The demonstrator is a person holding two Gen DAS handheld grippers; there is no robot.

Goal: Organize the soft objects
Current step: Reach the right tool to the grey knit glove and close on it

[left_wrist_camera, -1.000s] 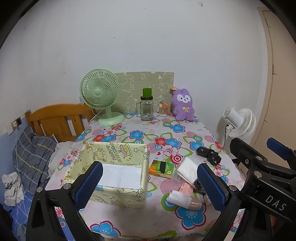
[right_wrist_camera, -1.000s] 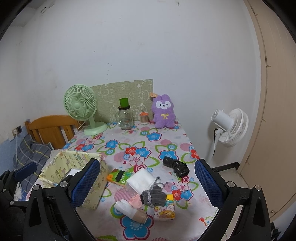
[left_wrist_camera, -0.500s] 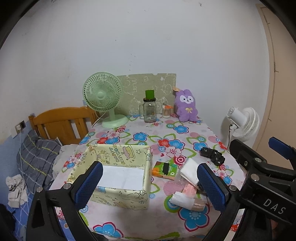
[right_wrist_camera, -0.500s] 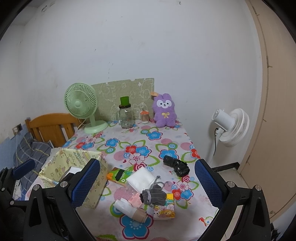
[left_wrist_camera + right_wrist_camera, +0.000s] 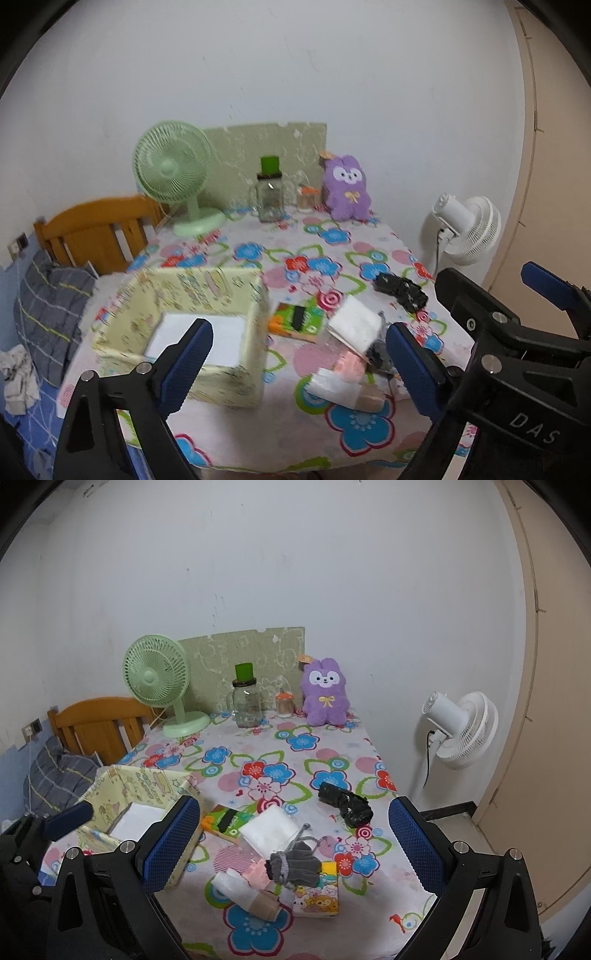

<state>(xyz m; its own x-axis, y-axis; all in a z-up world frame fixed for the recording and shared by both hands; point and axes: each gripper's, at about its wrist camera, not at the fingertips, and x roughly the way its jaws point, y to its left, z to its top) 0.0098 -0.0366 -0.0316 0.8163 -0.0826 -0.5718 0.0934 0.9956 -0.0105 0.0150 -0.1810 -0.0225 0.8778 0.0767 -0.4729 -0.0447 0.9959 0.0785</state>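
Note:
A yellow fabric box (image 5: 192, 325) (image 5: 144, 797) stands open on the near left of the flowered table (image 5: 280, 746). Right of it lies a pile: a grey knit glove (image 5: 295, 864), a white folded cloth (image 5: 271, 827) (image 5: 354, 325), a pink item (image 5: 349, 367), a white and tan roll (image 5: 247, 893) (image 5: 343, 387), a black bundle (image 5: 345, 803) (image 5: 400, 290). A purple plush rabbit (image 5: 325, 692) (image 5: 345, 192) sits at the far edge. My left gripper (image 5: 299, 365) and right gripper (image 5: 295, 845) hover open and empty above the near edge.
A green desk fan (image 5: 159, 686), a glass jar with green lid (image 5: 246, 701) and a small orange-lidded jar (image 5: 284, 703) stand at the back. A green packet (image 5: 229, 819) and a cartoon tissue pack (image 5: 317, 893) lie near the pile. A wooden chair (image 5: 99, 727) is left, a white floor fan (image 5: 458, 731) right.
Both grippers have drawn back and up a little from the table, so it looks smaller and farther. The left view is blurred by motion. Nothing on the table has moved.

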